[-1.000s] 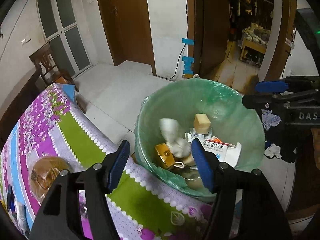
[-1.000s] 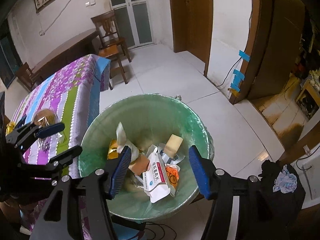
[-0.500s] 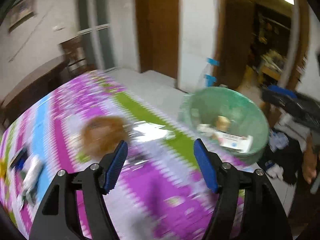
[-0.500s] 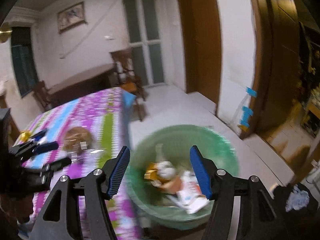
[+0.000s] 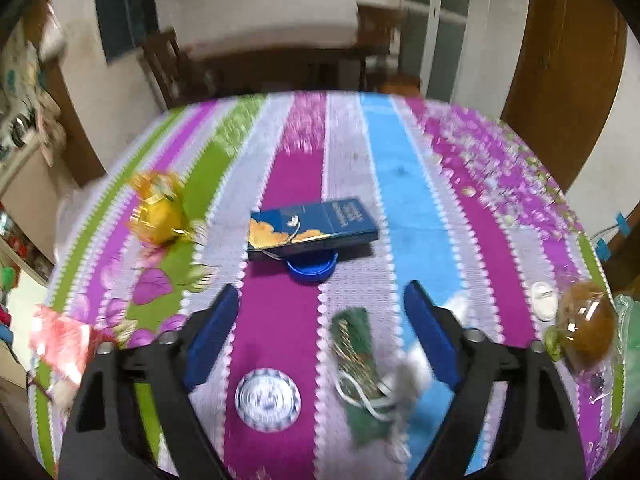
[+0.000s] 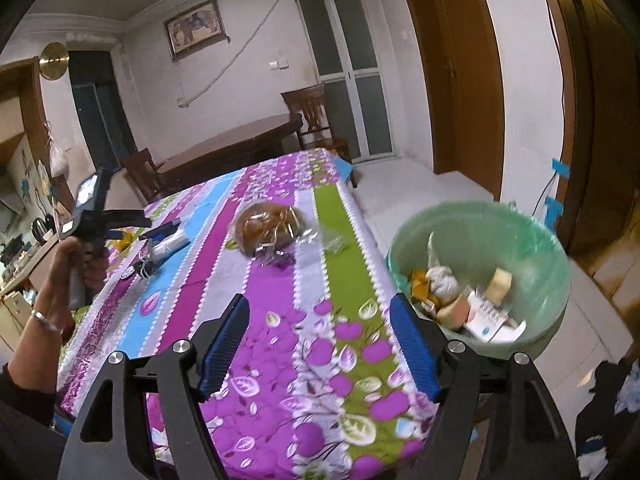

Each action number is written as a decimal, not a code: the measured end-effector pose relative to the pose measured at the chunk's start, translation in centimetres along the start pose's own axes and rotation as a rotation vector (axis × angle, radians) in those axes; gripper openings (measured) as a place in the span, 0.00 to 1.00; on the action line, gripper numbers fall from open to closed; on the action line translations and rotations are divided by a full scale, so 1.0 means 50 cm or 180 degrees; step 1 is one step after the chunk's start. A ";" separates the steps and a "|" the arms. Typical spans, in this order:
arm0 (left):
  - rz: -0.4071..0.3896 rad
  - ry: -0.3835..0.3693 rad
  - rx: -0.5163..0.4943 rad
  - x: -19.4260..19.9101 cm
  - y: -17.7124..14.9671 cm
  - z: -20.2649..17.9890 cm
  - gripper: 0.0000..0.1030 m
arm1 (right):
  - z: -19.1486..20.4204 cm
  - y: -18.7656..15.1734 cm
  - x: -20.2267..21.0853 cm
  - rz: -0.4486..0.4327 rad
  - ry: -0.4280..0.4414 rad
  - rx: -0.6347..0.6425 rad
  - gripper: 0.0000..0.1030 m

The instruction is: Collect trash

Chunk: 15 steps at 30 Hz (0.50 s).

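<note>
White walls (image 6: 248, 28), framed picture (image 6: 195, 26), wooden chair (image 6: 314, 118)

My left wrist camera looks steeply down, close over the striped purple floral tablecloth (image 5: 292, 184). My right one views it lower, from the edge; both share the wrapped brown bun (image 5: 586, 326) (image 6: 266, 226) at three o'clock.

A striped, floral woven cloth (image 5: 296, 184) covers the table, the crinkled gold foil wrapper (image 5: 158, 212) shines, the blue cardboard box (image 5: 312, 228) looks glossy, and thin green plastic film (image 6: 480, 232) lines the bin.
</note>
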<state>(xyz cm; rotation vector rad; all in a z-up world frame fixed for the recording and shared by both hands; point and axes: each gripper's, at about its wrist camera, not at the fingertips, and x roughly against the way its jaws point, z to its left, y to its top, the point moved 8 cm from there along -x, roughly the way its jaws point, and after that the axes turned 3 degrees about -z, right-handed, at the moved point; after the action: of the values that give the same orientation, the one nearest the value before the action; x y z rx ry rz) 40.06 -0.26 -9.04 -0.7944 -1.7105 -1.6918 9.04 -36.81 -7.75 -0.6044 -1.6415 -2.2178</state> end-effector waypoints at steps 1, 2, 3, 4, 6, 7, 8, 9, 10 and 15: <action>-0.0010 0.0003 -0.0013 -0.007 0.011 0.004 0.66 | 0.004 -0.005 0.001 0.0014 -0.0023 0.0006 0.71; -0.0066 0.0081 -0.0019 -0.004 0.022 0.011 0.66 | 0.009 -0.010 0.001 0.0034 -0.0026 0.0004 0.71; -0.0176 0.0235 -0.0018 0.002 0.048 0.030 0.66 | 0.009 -0.012 0.000 0.0054 -0.0015 -0.0009 0.71; -0.0215 0.0263 -0.0021 0.007 0.067 0.042 0.66 | 0.012 -0.014 -0.001 0.0075 0.0009 -0.0028 0.71; -0.0132 0.0131 -0.0046 0.008 0.095 0.055 0.66 | 0.022 -0.007 -0.006 0.0091 0.0098 -0.0041 0.72; -0.0079 0.0023 -0.0085 0.011 0.115 0.056 0.66 | 0.031 -0.003 -0.010 0.0091 0.0143 -0.0022 0.72; -0.0082 -0.0004 -0.0198 0.018 0.136 0.054 0.66 | 0.045 0.000 -0.015 0.0095 0.0188 0.0006 0.73; -0.0116 0.0029 -0.0324 0.023 0.150 0.050 0.66 | 0.062 0.004 -0.021 0.0104 0.0250 0.0043 0.73; -0.0177 0.0123 -0.0601 0.029 0.173 0.041 0.66 | 0.080 0.006 -0.028 0.0116 0.0311 0.0079 0.74; -0.0030 0.0051 -0.1653 -0.006 0.174 0.009 0.66 | 0.146 -0.004 -0.066 0.0241 0.0532 0.0202 0.80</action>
<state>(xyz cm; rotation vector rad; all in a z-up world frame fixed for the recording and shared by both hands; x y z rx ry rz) 46.93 0.26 -3.70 -0.9925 -1.2703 -2.1770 12.86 -29.77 -7.75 -0.4437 -1.5719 -2.0931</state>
